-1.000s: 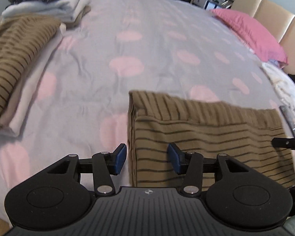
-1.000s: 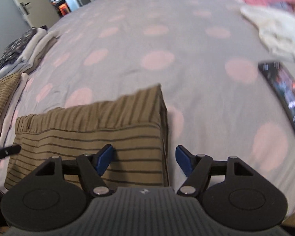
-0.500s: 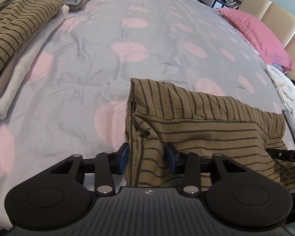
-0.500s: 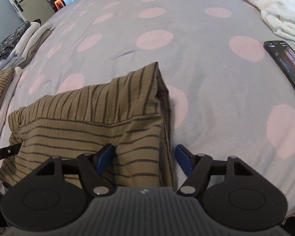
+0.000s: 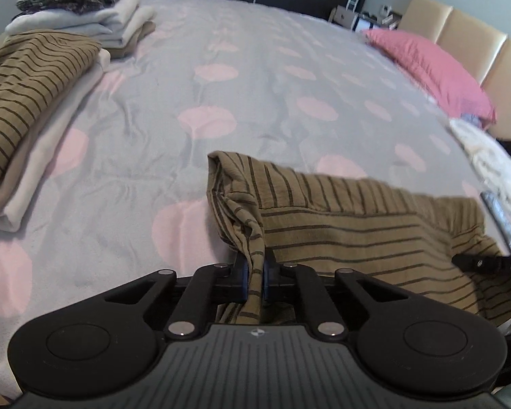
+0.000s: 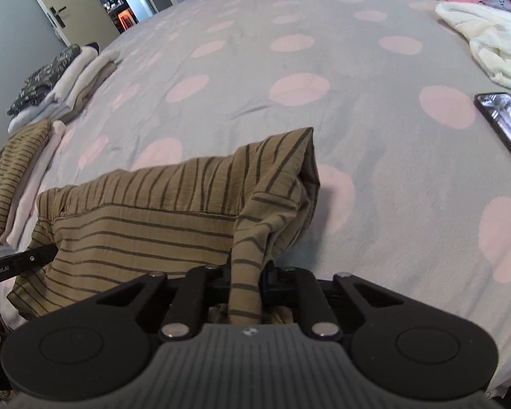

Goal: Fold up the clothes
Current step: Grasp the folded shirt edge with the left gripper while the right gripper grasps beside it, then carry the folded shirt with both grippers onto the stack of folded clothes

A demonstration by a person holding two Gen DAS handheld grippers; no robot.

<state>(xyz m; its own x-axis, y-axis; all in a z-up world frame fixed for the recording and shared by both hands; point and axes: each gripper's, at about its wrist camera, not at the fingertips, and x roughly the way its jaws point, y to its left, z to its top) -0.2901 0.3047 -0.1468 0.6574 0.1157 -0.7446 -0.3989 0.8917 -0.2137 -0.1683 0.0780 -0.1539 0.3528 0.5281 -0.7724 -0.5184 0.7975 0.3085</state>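
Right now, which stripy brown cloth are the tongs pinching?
The stripy brown cloth nearest the cameras, with both tongs closing on its near corners. The other stripy one lies folded on a pile, untouched.

Folded garment [image 5: 357, 225] on the near part of the bed [image 5: 255, 78], with its near corners in the left gripper [image 5: 254, 277] and the right gripper [image 6: 245, 283]. Far to the left, two piles of folded clothes [image 5: 44, 78]. To the right, a phone [image 6: 504, 126], with a pillow [image 5: 432, 71] behind it at the headboard [image 5: 466, 37].
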